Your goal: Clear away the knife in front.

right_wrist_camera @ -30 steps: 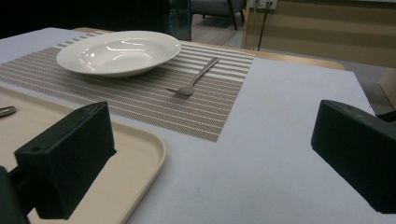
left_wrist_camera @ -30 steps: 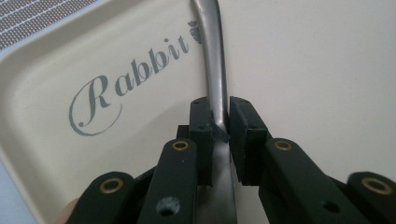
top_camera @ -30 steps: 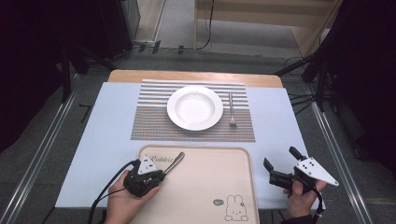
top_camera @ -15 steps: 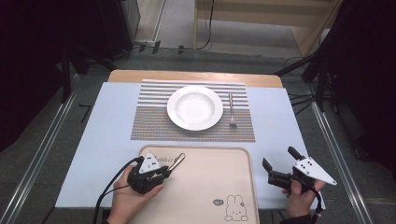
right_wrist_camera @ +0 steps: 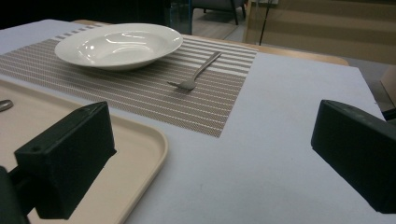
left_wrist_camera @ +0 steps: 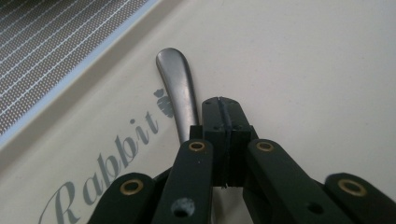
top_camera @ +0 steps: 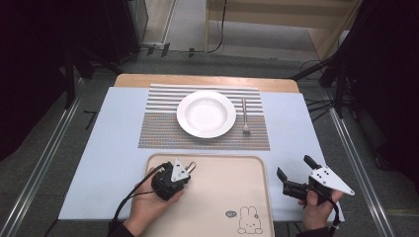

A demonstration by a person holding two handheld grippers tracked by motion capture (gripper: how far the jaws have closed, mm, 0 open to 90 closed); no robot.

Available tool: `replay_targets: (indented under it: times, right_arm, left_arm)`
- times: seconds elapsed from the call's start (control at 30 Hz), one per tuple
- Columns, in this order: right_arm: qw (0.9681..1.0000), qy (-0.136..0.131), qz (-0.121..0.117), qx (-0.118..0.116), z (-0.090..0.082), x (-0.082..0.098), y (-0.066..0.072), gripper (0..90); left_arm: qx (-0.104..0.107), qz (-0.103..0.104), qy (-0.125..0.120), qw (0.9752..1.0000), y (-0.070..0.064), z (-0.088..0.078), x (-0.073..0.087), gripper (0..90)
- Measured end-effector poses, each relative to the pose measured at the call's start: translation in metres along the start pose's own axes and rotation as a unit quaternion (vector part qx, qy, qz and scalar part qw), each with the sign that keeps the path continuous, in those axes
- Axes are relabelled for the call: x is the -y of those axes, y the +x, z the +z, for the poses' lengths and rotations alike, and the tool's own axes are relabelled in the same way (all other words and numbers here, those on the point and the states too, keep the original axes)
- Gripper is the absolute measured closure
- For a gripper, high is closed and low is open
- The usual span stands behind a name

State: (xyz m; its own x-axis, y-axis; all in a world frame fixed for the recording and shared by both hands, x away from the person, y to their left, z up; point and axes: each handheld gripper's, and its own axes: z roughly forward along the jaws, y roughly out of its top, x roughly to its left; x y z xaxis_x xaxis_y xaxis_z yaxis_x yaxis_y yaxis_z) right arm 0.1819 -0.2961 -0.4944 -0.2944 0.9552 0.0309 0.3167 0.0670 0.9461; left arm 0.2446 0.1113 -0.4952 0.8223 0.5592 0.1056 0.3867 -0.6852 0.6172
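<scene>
High view: beige rectangular plastic tray (top_camera: 217,197) with a rabbit print sits at the near edge of the desk (top_camera: 113,148), which is covered in pale blue. Left tongs (top_camera: 185,168) are over the tray's far-left corner, with the slim grey metal utensil handle (top_camera: 190,166) poking out at their tip. The jaws have just been closing. Beyond the tray, a grey-and-white striped woven placemat (top_camera: 158,126) carries a round white ceramic soup plate (top_camera: 206,113), nothing in it, and a small silver metal fork (top_camera: 244,116) lying just to the plate's right. Right tongs (top_camera: 296,174) are held off the tray's right side, above the blue cover.

Left gripper view: the jaws are pressed together. The utensil handle (left_wrist_camera: 177,93) lies flat on the tray floor (left_wrist_camera: 303,70) just beside them, over the printed word "Rabbit"; whether it is pinched, I cannot tell.

Right gripper view: jaws stand wide apart, nothing between them. Tray corner (right_wrist_camera: 140,140) near left; plate (right_wrist_camera: 119,44) and fork (right_wrist_camera: 196,72) on the placemat (right_wrist_camera: 140,98) beyond.
</scene>
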Motion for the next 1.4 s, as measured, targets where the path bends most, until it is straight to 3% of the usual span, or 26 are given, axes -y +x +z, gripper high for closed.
replay_targets:
  times: [0.27,0.6,0.73,0.93,1.03,1.13,1.2,1.3,1.4]
  right_arm:
    - [1.0,0.006,-0.004,-0.002,0.003,0.0,0.001,0.0]
    - [1.0,0.007,0.0,0.0,0.002,0.0,0.0,0.0]
    - [1.0,0.006,-0.004,0.0,0.003,0.0,0.0,0.0]
    - [0.9999,0.009,-0.007,0.0,0.004,0.0,0.002,0.0]
    - [0.9999,0.01,-0.005,0.0,0.005,0.0,0.002,0.0]
    - [0.9999,0.009,-0.008,-0.001,0.006,0.0,0.003,0.0]
    - [0.9999,0.011,-0.009,-0.001,0.006,0.0,0.004,0.0]
    - [0.9999,0.01,-0.01,-0.001,0.006,0.0,0.004,0.0]
    - [0.9999,0.012,-0.008,-0.001,0.006,0.0,0.003,0.0]
  left_arm:
    - [-0.018,-0.012,0.008,0.9997,0.013,-0.008,0.01,89.6]
    - [-0.013,-0.059,0.0,0.9982,0.035,-0.024,0.033,89.6]
    - [0.0,-0.086,-0.009,0.9963,0.043,-0.03,0.044,89.6]
    - [0.013,-0.107,-0.026,0.9939,0.052,-0.037,0.058,89.5]
    - [0.028,-0.123,-0.041,0.9912,0.057,-0.04,0.065,89.5]
    - [0.024,-0.138,-0.073,0.9875,0.062,-0.047,0.07,88.1]
    - [0.02,-0.144,-0.098,0.9845,0.065,-0.055,0.07,71.8]
    - [0.005,-0.176,-0.134,0.9751,0.073,-0.066,0.075,44.3]
    - [-0.027,-0.187,-0.142,0.9717,0.074,-0.07,0.08,12.6]
